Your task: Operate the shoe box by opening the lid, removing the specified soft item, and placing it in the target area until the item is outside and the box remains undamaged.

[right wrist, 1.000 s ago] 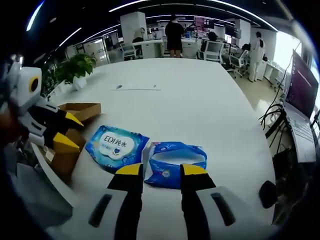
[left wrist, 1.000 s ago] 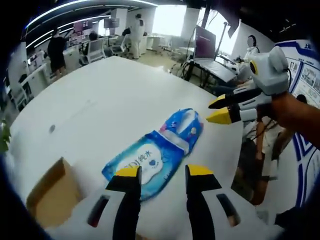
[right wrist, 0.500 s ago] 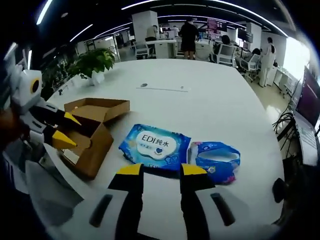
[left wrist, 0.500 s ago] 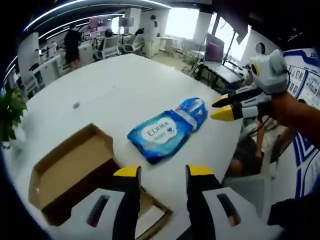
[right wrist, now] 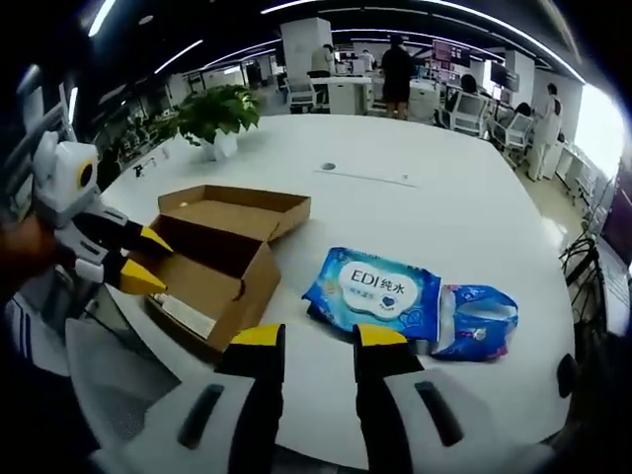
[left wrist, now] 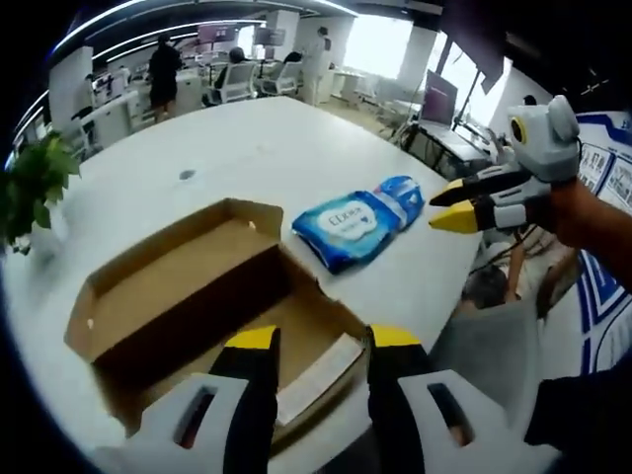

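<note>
Open and apparently unharmed on the white table [right wrist: 464, 212]: cardboard shoe box [right wrist: 222, 262], lid folded back, a pale card strip [left wrist: 318, 363] lying inside near the front wall. Just right of it and apart from it, already out on the tabletop: blue wet-wipes pack [right wrist: 377, 293], with a second, smaller blue packet [right wrist: 482, 321] touching its right end. Seemingly little left but to back both tools away cleanly, without nudging the lid or the box's front wall. Left gripper [left wrist: 323, 341] poised over the box's near edge, jaws parted, nothing between them. Right gripper [right wrist: 320, 337] low over the near table edge, in front of the pack, likewise parted and empty. Nothing between grippers and box. Farther off: potted plant [right wrist: 215, 112] at the far left, office desks and standing people [right wrist: 397, 69] beyond, a laptop [left wrist: 437, 100] off the right end.
</note>
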### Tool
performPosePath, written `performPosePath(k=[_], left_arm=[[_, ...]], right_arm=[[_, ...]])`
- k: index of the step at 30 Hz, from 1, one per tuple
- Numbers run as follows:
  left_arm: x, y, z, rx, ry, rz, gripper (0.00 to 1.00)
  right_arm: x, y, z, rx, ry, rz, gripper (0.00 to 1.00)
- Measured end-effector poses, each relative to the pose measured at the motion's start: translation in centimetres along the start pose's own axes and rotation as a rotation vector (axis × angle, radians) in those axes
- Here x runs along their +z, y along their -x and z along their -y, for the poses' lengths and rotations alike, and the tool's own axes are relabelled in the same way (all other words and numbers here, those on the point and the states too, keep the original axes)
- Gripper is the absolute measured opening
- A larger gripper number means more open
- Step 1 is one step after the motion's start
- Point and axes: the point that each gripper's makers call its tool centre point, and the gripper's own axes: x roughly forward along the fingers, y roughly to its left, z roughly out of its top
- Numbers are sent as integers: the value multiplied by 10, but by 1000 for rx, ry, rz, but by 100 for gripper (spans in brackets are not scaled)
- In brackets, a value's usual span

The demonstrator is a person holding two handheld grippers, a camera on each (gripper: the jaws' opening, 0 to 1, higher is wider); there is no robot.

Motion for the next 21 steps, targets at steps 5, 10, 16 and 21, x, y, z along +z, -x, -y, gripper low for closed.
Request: performPosePath(k=[5, 10, 16, 21], left_arm=[[-17, 11, -20, -6, 32, -3, 33], [-37, 20, -37, -24, 47, -28, 32], [-54, 29, -50, -46, 10, -58, 31], [-65, 27, -56, -59, -6, -107, 31]], right_arm=[[4, -4, -29, 11, 10, -3, 25], [3, -13, -61, 14, 32, -27, 25], [9, -19, -90, 9, 46, -33, 25], [10, -25, -106, 30, 92, -65, 26]])
